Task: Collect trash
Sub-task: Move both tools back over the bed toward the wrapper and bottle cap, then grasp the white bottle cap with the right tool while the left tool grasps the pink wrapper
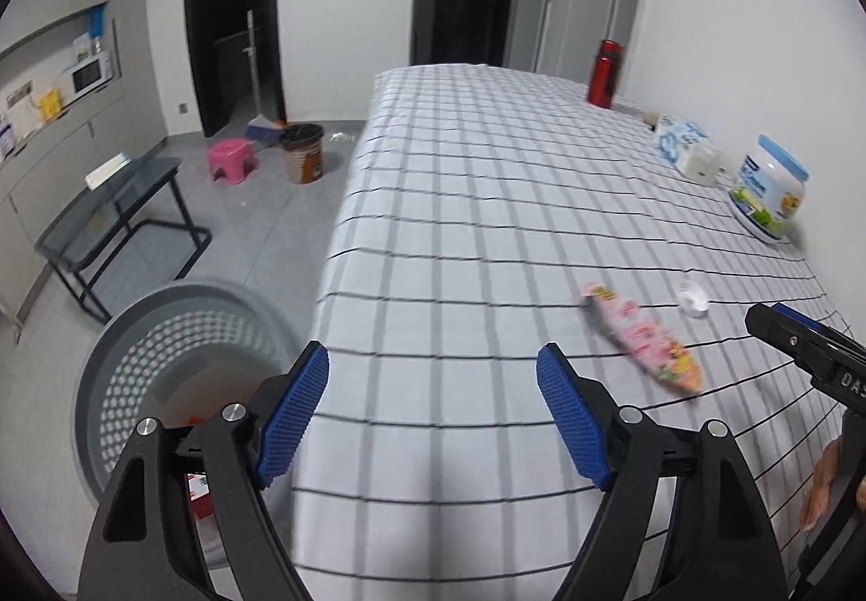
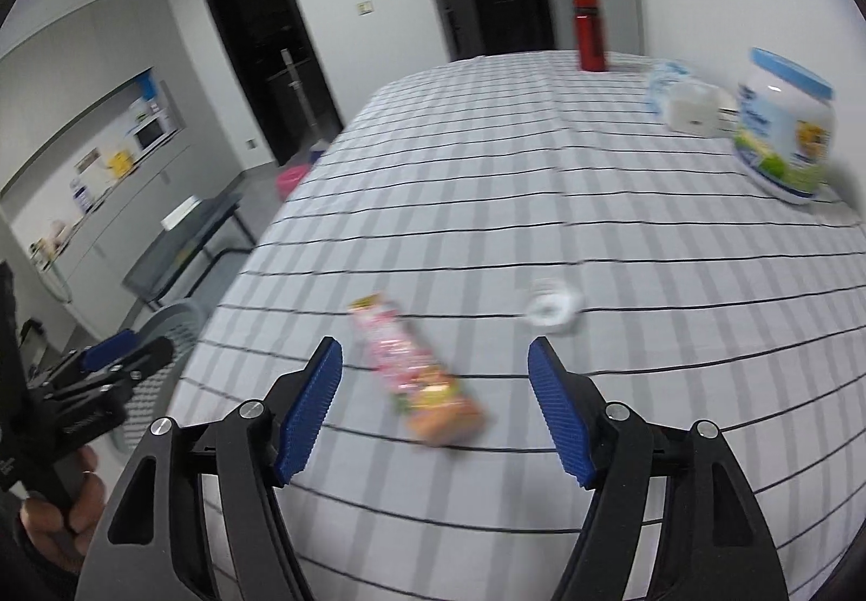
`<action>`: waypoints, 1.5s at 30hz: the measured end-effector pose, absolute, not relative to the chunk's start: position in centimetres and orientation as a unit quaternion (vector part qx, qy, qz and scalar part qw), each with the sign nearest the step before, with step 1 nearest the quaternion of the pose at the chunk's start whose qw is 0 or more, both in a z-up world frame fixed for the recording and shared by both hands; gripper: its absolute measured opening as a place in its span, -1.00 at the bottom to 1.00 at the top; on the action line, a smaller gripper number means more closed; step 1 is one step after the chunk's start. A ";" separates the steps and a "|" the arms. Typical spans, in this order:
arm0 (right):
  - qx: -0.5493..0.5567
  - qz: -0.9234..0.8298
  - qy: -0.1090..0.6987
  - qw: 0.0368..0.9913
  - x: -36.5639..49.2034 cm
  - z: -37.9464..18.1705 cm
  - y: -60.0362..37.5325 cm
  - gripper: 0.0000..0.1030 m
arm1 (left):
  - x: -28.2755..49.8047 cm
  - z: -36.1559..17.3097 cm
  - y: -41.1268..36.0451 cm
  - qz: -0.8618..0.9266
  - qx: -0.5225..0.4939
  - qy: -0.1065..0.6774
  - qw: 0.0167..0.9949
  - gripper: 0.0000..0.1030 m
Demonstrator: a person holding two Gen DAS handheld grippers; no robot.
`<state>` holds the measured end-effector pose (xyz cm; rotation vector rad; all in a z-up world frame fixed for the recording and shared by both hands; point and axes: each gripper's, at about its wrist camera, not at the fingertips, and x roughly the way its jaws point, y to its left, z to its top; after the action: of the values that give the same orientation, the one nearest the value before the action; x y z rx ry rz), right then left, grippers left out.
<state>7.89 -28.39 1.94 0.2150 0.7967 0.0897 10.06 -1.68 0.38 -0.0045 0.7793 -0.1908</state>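
Observation:
A pink snack wrapper [image 1: 644, 337] lies flat on the checked tablecloth [image 1: 487, 200]; it also shows in the right wrist view [image 2: 417, 373]. A small white crumpled piece [image 1: 694, 298] lies just right of it, and shows in the right wrist view too [image 2: 552, 307]. A grey perforated basket [image 1: 178, 363] stands on the floor by the table's left edge, with red scraps inside. My left gripper [image 1: 433, 417] is open and empty above the table's near left edge. My right gripper [image 2: 435, 406] is open and empty, just short of the wrapper.
On the table's right side stand a blue-lidded jar [image 2: 785, 124], a white tissue pack [image 2: 682, 103] and a red bottle [image 2: 590, 32]. On the floor are a dark side table [image 1: 124, 211], a pink stool [image 1: 233, 159] and a brown bucket [image 1: 303, 151].

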 end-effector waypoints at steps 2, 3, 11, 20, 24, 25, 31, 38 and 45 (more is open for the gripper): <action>0.103 0.031 0.387 0.916 7.8 1.8 -30.3 0.33 | 10.3 0.4 -3.3 -0.097 0.001 0.379 0.921 0.62; 0.101 0.023 0.389 0.915 8.0 1.6 -31.2 0.33 | 10.3 0.4 -3.9 -0.098 0.001 0.379 0.920 0.67; 0.081 0.019 0.426 0.901 10.1 -1.1 -34.8 0.33 | 10.4 -0.8 -8.5 -0.095 0.005 0.390 0.916 0.76; 0.041 0.052 0.453 0.889 14.1 -2.9 -33.3 0.33 | 10.4 -2.2 -10.3 -0.073 -0.002 0.408 0.910 0.77; 0.031 0.051 0.469 0.881 15.6 -4.2 -33.1 0.33 | 10.4 -2.4 -10.5 -0.065 -0.005 0.411 0.909 0.77; 0.030 0.050 0.471 0.880 15.9 -4.5 -33.2 0.33 | 10.5 -2.4 -10.6 -0.064 -0.007 0.412 0.909 0.77; 0.001 0.046 0.473 0.880 16.9 -5.4 -32.5 0.32 | 10.4 -2.9 -11.3 -0.058 -0.005 0.416 0.907 0.77; -0.019 0.046 0.462 0.886 16.7 -5.2 -31.9 -0.24 | 10.4 -3.1 -12.7 -0.069 0.001 0.420 0.905 0.77; 0.026 0.056 0.449 0.891 16.0 -4.1 -33.8 -0.24 | 10.6 -3.2 -14.2 -0.081 0.001 0.422 0.903 0.77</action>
<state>16.03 -33.77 -4.13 0.0549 0.9317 0.1163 10.64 -14.22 -3.17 0.0022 0.8715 -0.1664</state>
